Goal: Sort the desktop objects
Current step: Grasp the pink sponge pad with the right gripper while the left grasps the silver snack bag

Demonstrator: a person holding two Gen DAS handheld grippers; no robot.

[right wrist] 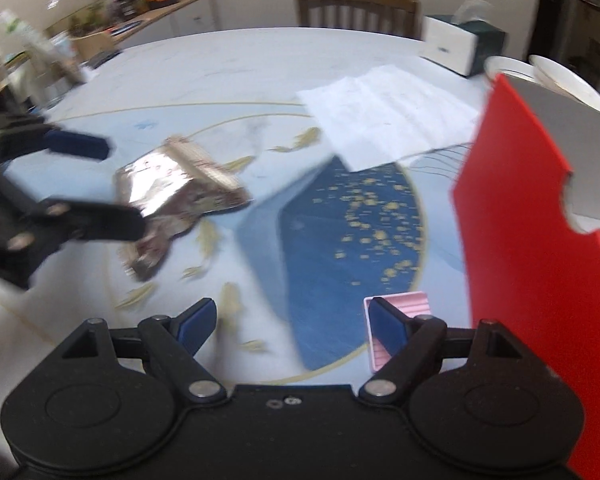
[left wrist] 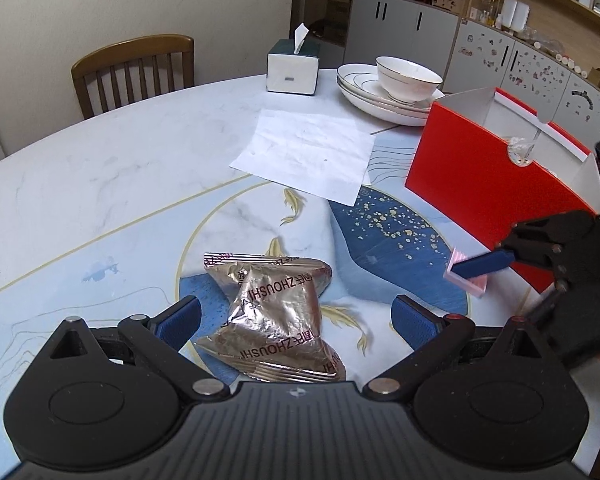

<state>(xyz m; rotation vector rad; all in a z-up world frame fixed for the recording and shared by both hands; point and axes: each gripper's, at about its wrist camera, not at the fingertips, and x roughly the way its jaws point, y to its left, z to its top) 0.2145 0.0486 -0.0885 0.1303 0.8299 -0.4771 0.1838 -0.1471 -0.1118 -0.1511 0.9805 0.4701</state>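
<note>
Risks first. Red box (left wrist: 476,176) just beside R gripper (right wrist: 296,326): could clip its wall on the close. R jaws spread wide, nothing pinched; pink ribbed piece (right wrist: 400,308) under the right finger, not between, so a close likely misses or shoves it. L gripper (left wrist: 296,320) jaws spread either side of crinkly foil packet (left wrist: 276,312) on table (left wrist: 100,184), no contact; foil may slip.

Containers: red box, only a clear scrap visible at the notch, rest hidden. Bowl (left wrist: 408,76) on plates (left wrist: 364,92) looks empty. Tissue box (left wrist: 294,66), one tissue up.

The crumpled foil packets (left wrist: 276,312) on the counter (left wrist: 100,184) carry the printed word "ZHOUSHI" in dark red capitals, seen upside down, beside Chinese characters too small to read. No other lettering is legible; the right wrist view is blurred.
</note>
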